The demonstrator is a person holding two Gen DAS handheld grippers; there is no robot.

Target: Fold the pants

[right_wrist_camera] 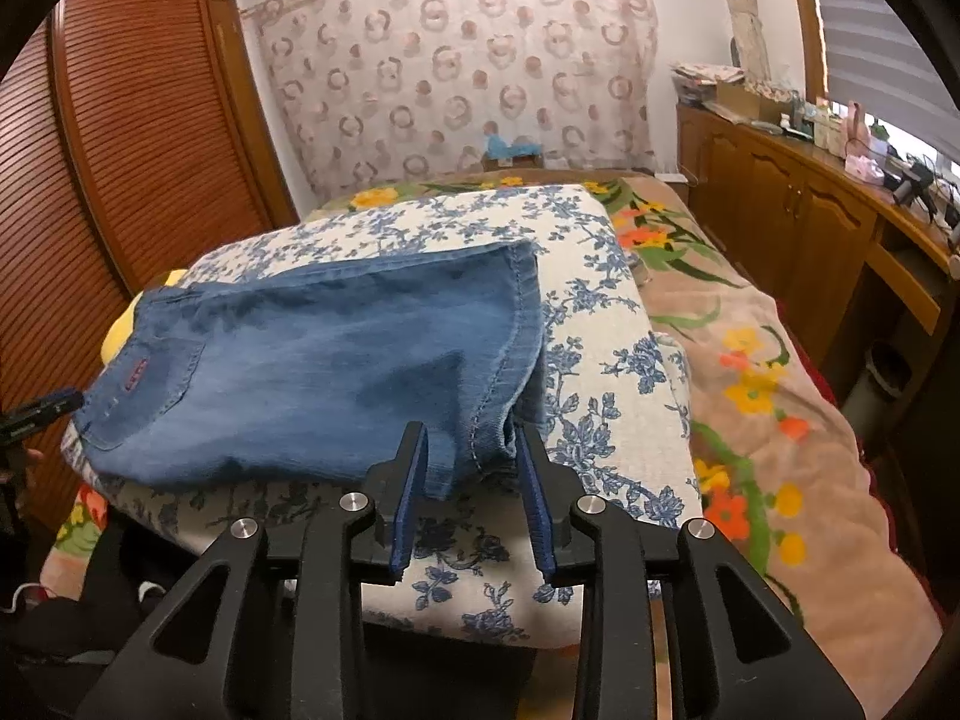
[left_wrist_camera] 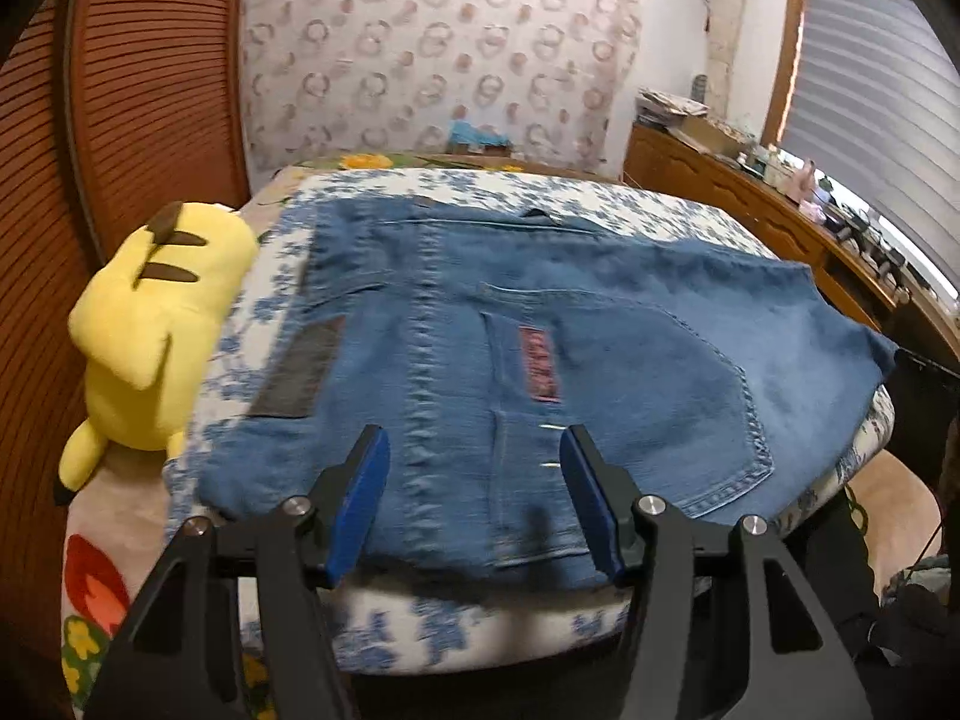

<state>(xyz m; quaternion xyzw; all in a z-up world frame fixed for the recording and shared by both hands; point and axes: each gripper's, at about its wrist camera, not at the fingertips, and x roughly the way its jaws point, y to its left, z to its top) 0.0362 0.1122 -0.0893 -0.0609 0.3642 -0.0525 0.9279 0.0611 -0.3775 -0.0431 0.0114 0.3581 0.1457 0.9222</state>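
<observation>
Blue denim pants [left_wrist_camera: 540, 324] lie folded on a white cushion with blue flowers [left_wrist_camera: 480, 624], back pocket and red tag up. My left gripper [left_wrist_camera: 474, 438] is open just above the waistband end near the front edge, holding nothing. In the right wrist view the pants [right_wrist_camera: 312, 372] show their hem end toward me. My right gripper [right_wrist_camera: 471, 435] is open, its fingers [right_wrist_camera: 414, 468] on either side of the hem's near corner, which hangs over the cushion [right_wrist_camera: 600, 420]. The left gripper's tip [right_wrist_camera: 42, 408] shows at the far left.
A yellow plush toy [left_wrist_camera: 156, 324] lies against the pants' left side. The cushion sits on a bed with a flowered blanket [right_wrist_camera: 750, 396]. A slatted wooden wardrobe [right_wrist_camera: 132, 120] stands left. A wooden dresser with clutter [right_wrist_camera: 810, 204] runs along the right.
</observation>
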